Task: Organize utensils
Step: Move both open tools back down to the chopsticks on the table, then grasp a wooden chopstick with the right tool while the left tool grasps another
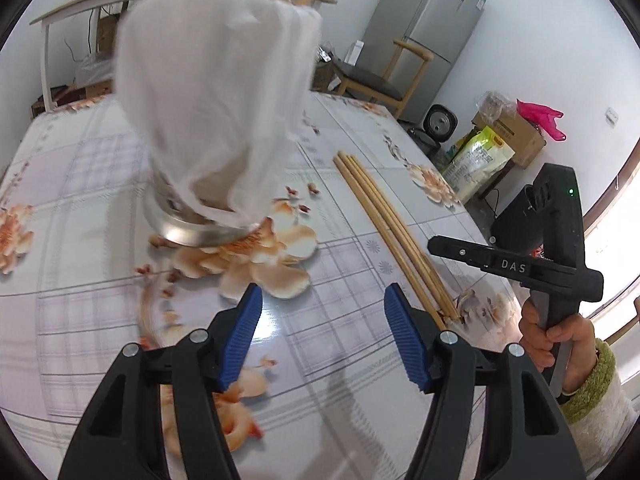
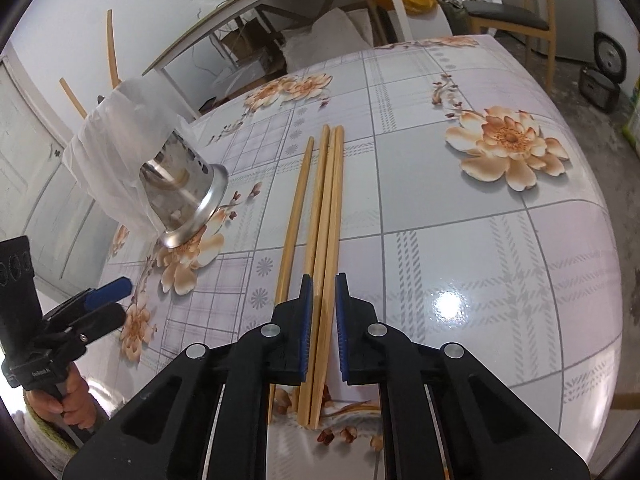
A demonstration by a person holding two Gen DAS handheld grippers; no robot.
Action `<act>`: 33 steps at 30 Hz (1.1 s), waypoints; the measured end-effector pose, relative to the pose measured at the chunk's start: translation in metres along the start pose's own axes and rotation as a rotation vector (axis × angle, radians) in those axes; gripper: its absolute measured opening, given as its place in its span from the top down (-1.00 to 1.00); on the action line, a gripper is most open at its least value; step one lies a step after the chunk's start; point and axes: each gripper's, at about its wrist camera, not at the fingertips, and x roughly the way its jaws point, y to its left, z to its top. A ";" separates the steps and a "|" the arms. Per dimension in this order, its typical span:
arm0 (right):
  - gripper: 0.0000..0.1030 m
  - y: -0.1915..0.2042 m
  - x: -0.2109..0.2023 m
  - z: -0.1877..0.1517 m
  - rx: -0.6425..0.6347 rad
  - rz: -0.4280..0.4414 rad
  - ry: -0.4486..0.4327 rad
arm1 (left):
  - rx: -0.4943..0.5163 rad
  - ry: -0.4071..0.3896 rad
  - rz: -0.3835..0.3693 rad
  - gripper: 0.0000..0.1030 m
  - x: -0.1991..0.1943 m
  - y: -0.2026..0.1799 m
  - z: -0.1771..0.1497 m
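A: Your right gripper [image 2: 323,292] is closing around the chopsticks [image 2: 326,216] lying on the table [image 2: 480,240]; it's likely pinching two, though contact is unclear.

B: Your left gripper [image 1: 322,312] is hanging spread, empty, aiming toward the holder [image 1: 188,224] to steady it.

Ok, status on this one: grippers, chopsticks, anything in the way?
Left hand-held gripper open, empty. Right hand-held gripper nearly closed around chopsticks lying flat on the table. Cloth-wrapped metal holder stands off to the side; nothing blocking.
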 end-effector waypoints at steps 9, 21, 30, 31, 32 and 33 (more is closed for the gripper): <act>0.87 -0.001 0.009 -0.002 -0.038 -0.007 0.003 | 0.046 0.029 0.002 -0.13 0.023 -0.024 0.010; 0.91 -0.003 0.009 -0.003 -0.049 -0.049 -0.017 | 0.088 0.077 -0.019 0.17 0.055 -0.051 0.024; 0.92 -0.017 -0.002 -0.013 0.022 -0.089 -0.052 | 0.127 0.127 0.001 0.27 0.088 -0.071 0.034; 0.92 -0.019 -0.002 -0.014 0.031 -0.085 -0.055 | 0.144 0.132 0.013 0.27 0.092 -0.075 0.035; 0.92 -0.020 -0.003 -0.015 0.040 -0.080 -0.059 | 0.157 0.138 0.023 0.27 0.095 -0.078 0.036; 0.92 -0.020 -0.003 -0.015 0.044 -0.078 -0.061 | 0.169 0.147 0.036 0.27 0.100 -0.081 0.037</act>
